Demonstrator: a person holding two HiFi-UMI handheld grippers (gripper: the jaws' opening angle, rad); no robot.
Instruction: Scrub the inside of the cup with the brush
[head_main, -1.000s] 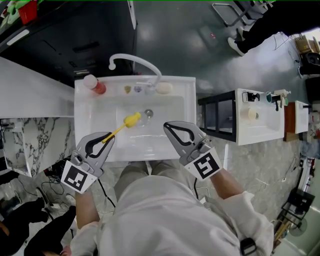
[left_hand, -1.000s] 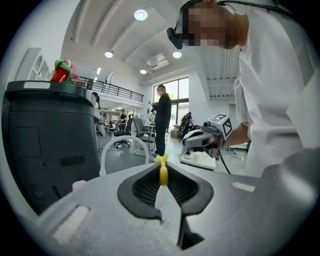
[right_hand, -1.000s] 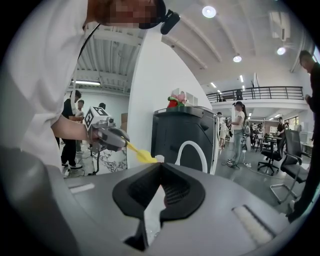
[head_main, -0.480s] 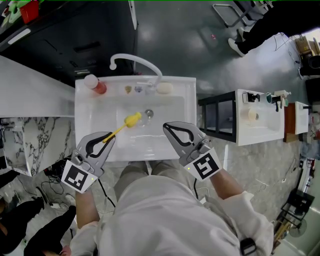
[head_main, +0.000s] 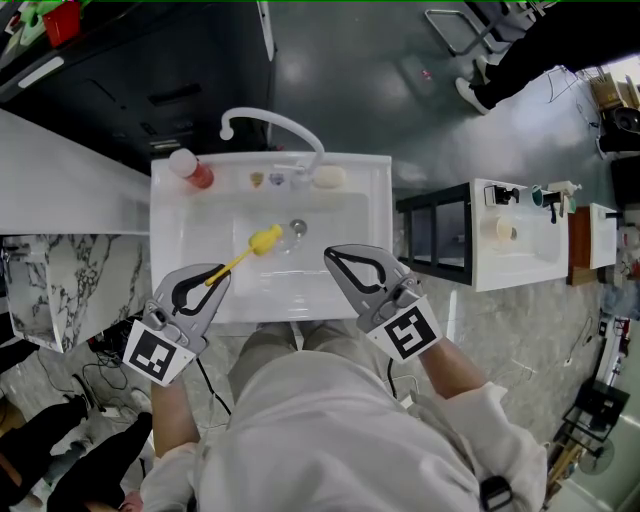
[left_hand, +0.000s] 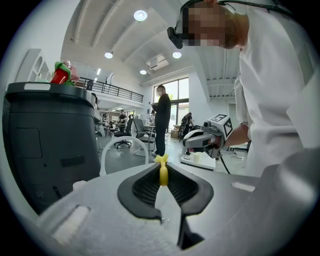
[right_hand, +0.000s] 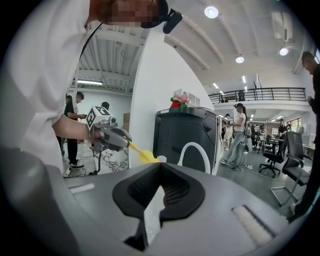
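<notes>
Nothing is moving since earlier: left gripper (head_main: 215, 272) is clamping the brush (head_main: 262, 240), while right gripper (head_main: 332, 252), closed and empty, is next needing the cup (head_main: 292, 232), perhaps that clear shape in the sink (head_main: 372, 172).

Pose: left gripper (head_main: 213, 274) held forward, tilted slightly down, jaws clamped on the brush (head_main: 262, 240) handle. The right gripper (head_main: 338, 254) is alongside, jaws closed together, empty.

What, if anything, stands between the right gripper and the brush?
Nothing visible. The brush, held by the left gripper, juts over the sink; only open basin lies between it and the shut right gripper.
</notes>
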